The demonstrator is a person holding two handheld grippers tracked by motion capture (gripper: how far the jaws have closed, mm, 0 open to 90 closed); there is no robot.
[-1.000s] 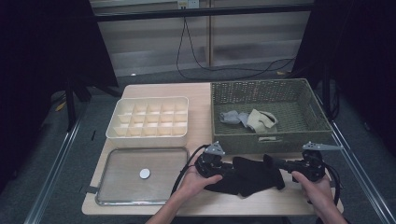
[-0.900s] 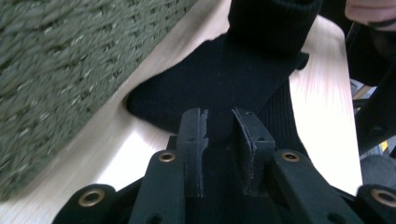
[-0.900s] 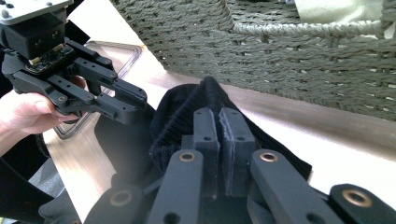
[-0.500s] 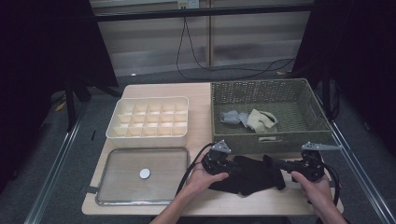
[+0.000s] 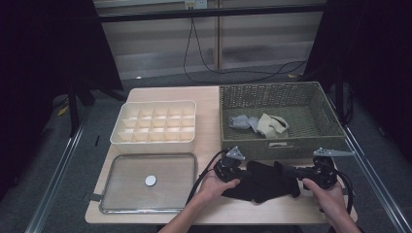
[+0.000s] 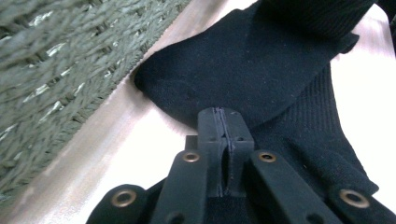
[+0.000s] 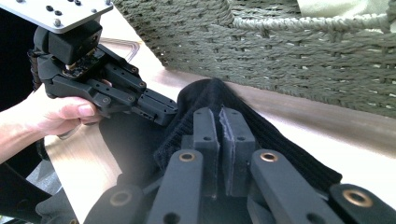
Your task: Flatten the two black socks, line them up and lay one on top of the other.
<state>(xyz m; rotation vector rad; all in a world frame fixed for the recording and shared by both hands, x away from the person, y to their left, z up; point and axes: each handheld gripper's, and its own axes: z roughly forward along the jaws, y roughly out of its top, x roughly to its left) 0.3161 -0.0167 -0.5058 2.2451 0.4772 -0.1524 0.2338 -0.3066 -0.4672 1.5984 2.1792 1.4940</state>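
Note:
A black sock (image 5: 265, 182) lies bunched on the table in front of the woven basket (image 5: 277, 92), stretched between my two grippers. My left gripper (image 5: 242, 174) points right at the sock's left end. Its jaws have just been closing and now stand pressed together (image 6: 225, 140) with a thin fold of the black sock (image 6: 261, 65) caught between them. From the right, my right gripper (image 5: 294, 173) holds the other end. Its jaws (image 7: 219, 140) are shut on the sock's ribbed fabric (image 7: 275, 135). The left gripper (image 7: 163, 109) also appears in the right gripper view, held by a hand.
Inside the basket lie a grey sock (image 5: 239, 121) and a beige sock (image 5: 272, 125). A cream compartment box (image 5: 153, 104) stands at the left. In front of it a metal tray (image 5: 109, 194) holds a small white disc (image 5: 151, 180). The table's front edge runs just below both hands.
My left gripper has shifted a little to the right onto the sock, and its jaws have closed. The right gripper has stayed where it was.

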